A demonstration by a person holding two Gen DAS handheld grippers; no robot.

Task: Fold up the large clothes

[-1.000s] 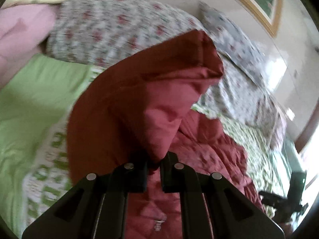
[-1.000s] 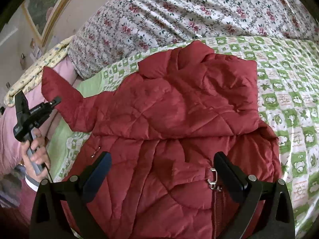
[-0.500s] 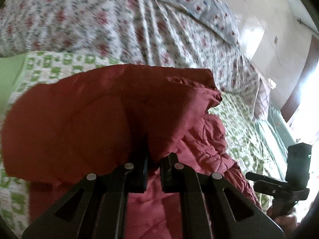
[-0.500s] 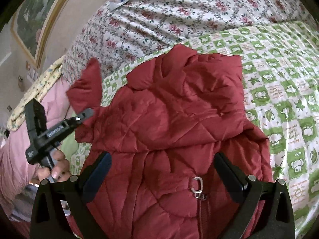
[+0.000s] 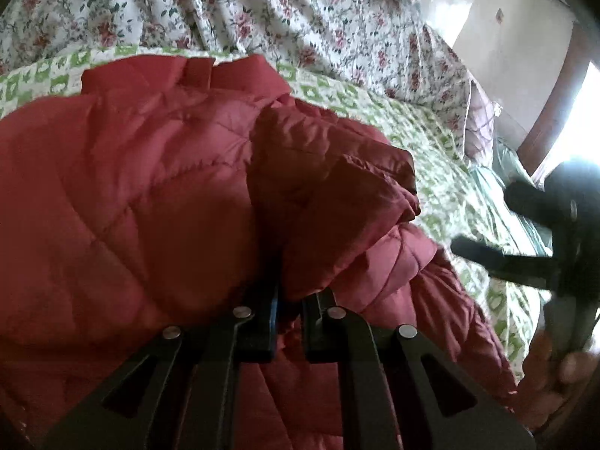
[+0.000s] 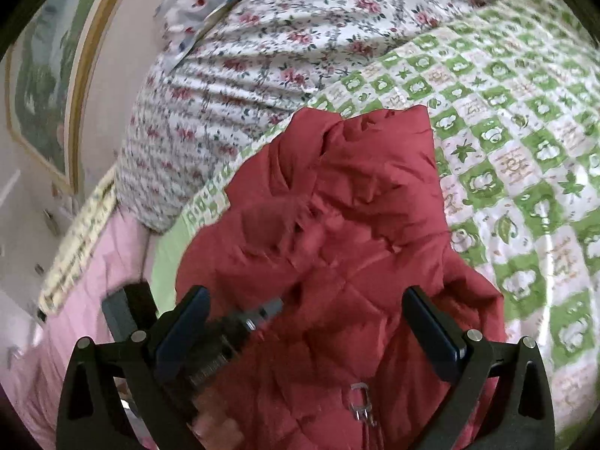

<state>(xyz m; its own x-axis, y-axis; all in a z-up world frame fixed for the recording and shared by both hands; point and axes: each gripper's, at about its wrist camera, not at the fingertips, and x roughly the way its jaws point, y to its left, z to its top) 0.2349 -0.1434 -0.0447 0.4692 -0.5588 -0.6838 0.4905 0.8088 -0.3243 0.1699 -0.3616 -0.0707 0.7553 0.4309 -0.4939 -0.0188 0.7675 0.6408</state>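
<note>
A red quilted jacket [image 6: 337, 232] lies on a green-and-white checked bedspread [image 6: 525, 142]. In the left wrist view the jacket [image 5: 131, 195] fills the lower left. My left gripper [image 5: 290, 315] is shut on a fold of the jacket's sleeve and holds it over the jacket body. My right gripper [image 6: 303, 333] is open and empty above the jacket's lower front, near the zipper pull [image 6: 360, 408]. The left gripper also shows in the right wrist view [image 6: 210, 341], at the lower left, over the jacket. The right gripper also shows blurred in the left wrist view [image 5: 543, 247], at the right edge.
A floral quilt [image 6: 262, 60] is piled along the head of the bed. A pink blanket [image 6: 93, 292] lies at the left. A framed picture [image 6: 48, 75] hangs on the wall. Bare bedspread lies to the right of the jacket.
My left gripper has carried the sleeve from out at the left across onto the jacket body. The right gripper has stayed open and moved closer over the jacket.
</note>
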